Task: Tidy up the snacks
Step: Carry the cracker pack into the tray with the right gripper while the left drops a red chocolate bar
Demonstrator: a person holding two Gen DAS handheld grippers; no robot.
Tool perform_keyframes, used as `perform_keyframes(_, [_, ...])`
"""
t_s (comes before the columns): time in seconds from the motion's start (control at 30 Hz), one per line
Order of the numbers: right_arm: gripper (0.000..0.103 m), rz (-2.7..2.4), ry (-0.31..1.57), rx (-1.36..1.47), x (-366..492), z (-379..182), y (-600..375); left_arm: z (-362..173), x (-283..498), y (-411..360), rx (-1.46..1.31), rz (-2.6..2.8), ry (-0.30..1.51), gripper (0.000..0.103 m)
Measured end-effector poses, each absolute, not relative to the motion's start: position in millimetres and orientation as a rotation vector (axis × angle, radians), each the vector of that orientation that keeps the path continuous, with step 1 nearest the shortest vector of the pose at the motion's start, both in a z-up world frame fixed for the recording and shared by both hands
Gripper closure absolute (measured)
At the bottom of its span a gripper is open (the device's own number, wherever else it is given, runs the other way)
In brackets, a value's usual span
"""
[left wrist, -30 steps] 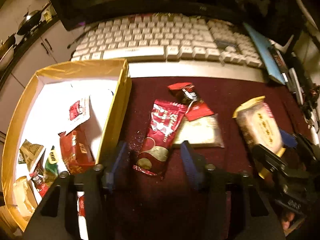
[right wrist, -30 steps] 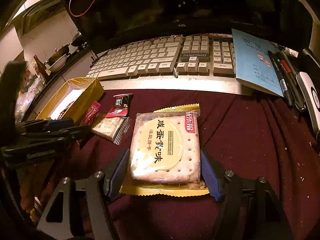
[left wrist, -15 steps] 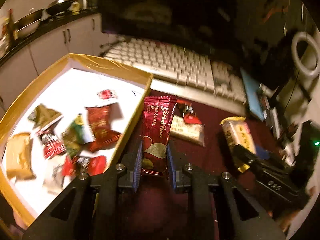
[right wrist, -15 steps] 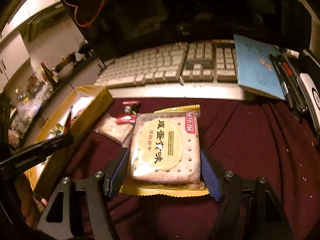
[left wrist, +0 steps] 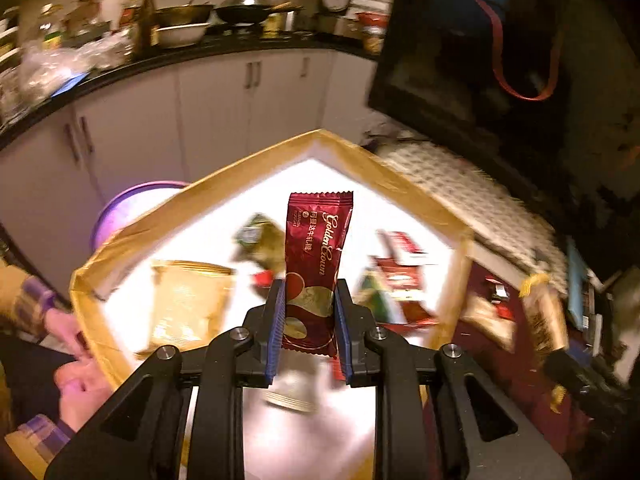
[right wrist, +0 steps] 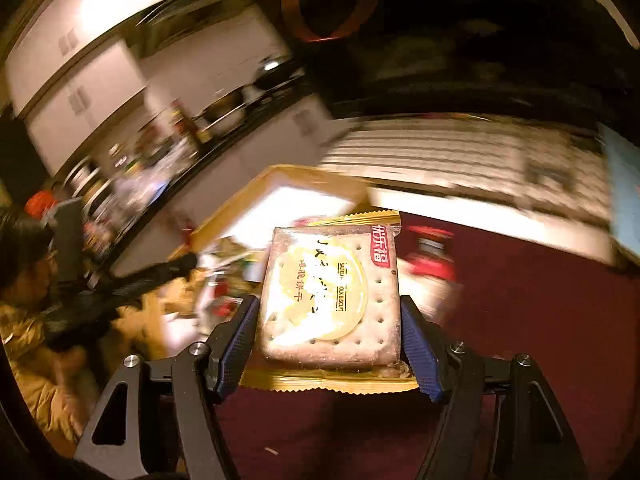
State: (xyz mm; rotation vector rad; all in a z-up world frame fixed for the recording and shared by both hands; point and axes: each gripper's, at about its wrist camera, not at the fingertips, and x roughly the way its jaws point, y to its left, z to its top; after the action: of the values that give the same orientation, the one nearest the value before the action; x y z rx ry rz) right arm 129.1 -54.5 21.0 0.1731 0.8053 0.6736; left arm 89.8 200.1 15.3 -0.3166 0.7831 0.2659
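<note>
My left gripper (left wrist: pixel 309 300) is shut on a dark red Golden Crown candy bar (left wrist: pixel 316 256) and holds it upright above the open gold-edged box (left wrist: pixel 408 188). The box holds several snack packets, among them a tan packet (left wrist: pixel 188 300). My right gripper (right wrist: pixel 328 320) is shut on a salted egg yolk biscuit pack (right wrist: pixel 332 292) with a gold wrapper, held above the maroon cloth (right wrist: pixel 520 320), with the box (right wrist: pixel 256 196) ahead to the left. The biscuit pack also shows at the right of the left wrist view (left wrist: pixel 544 320).
A white keyboard (right wrist: pixel 460 152) lies behind the cloth, under a dark monitor (left wrist: pixel 500 60). A few packets (left wrist: pixel 492 308) lie on the cloth right of the box. A purple bowl (left wrist: pixel 132 204) sits beyond the box. Kitchen cabinets (left wrist: pixel 200 112) stand behind. A person's hand (left wrist: pixel 76 384) is at lower left.
My left gripper closed on the red candy bar, lifted it off the cloth and swung left over the box. My right gripper, still holding the biscuit pack, has swung left toward the box.
</note>
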Motion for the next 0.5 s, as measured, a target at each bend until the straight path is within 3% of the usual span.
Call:
perform_keyframes(0.27, [0.033, 0.760, 0.846, 0.070, 176.3, 32.5, 51.4, -5.8, 99.6, 211.6, -0.296, 0.285, 0.821, 0.082])
perform_keyframes(0.5, [0.033, 0.700, 0.939, 0.059, 224.0, 4.4, 92.5, -9.6, 102.1, 216.0, -0.324, 0.235, 0.840, 0.082])
